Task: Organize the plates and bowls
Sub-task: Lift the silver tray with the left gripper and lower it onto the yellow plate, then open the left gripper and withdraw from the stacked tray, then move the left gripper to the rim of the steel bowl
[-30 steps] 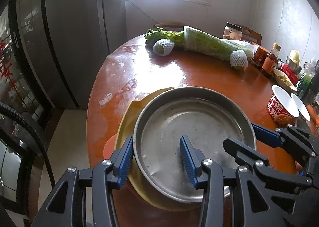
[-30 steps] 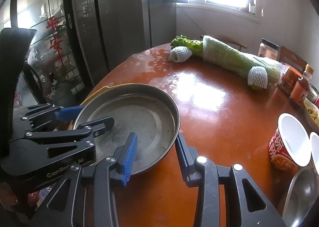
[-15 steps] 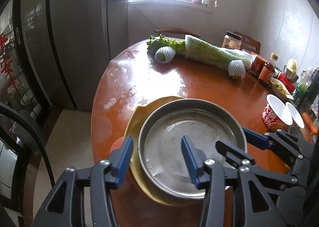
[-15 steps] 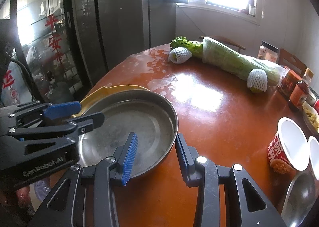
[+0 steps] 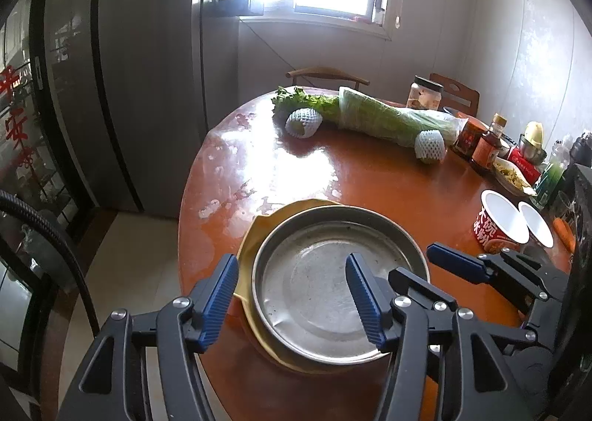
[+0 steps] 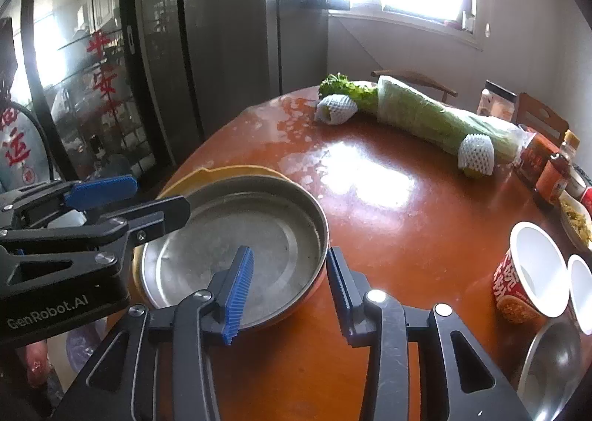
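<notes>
The left claw (image 5: 292, 304) is spread wide over the near-left rim of the pan (image 5: 333, 280), one finger outside the rim and one over the pan floor, gripping nothing. The right claw (image 6: 288, 287) is also wide, straddling the pan's near-right rim with the blue pad inside and the dark one outside, and it too holds nothing. The pan, one round steel dish, sits nested on a single yellow plate (image 5: 255, 236) at the near edge of the desk (image 5: 388, 184), the plate's lip showing to the pan's left and far side. The stacking here looks done; the step in hand seems to be letting go and drawing both claws clear, best done by lifting straight up so neither pad catches the rim and drags the pan off the plate. To the right of the pan stand two noodle cups (image 6: 532, 273), side by side, and nearer still one steel bowl (image 6: 551, 365) at the frame edge, likely next to be gathered. Beyond the pan lie two foam-netted fruits (image 5: 303, 121) beside one wrapped cabbage (image 5: 392, 117), with jars and bottles (image 5: 484, 147) further right; their count is unclear.
</notes>
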A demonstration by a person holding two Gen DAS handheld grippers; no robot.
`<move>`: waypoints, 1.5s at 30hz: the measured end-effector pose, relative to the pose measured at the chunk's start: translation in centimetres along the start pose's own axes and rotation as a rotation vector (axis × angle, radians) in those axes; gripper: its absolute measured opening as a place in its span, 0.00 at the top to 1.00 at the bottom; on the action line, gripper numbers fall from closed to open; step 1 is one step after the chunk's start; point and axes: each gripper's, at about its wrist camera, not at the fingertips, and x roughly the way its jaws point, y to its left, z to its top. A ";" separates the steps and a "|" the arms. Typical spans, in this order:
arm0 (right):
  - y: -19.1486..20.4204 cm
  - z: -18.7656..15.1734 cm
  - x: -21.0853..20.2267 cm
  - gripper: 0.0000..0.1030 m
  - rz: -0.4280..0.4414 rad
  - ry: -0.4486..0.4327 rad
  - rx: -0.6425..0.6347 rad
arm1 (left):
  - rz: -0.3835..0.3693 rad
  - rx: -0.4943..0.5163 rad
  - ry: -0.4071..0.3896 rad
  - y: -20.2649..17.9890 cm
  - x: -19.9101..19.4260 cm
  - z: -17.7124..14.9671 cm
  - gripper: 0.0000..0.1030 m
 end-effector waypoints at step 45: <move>-14.2 -6.3 -20.0 0.29 -0.311 -0.253 0.206 | -0.179 0.182 -0.107 -17.1 -6.6 1.9 0.18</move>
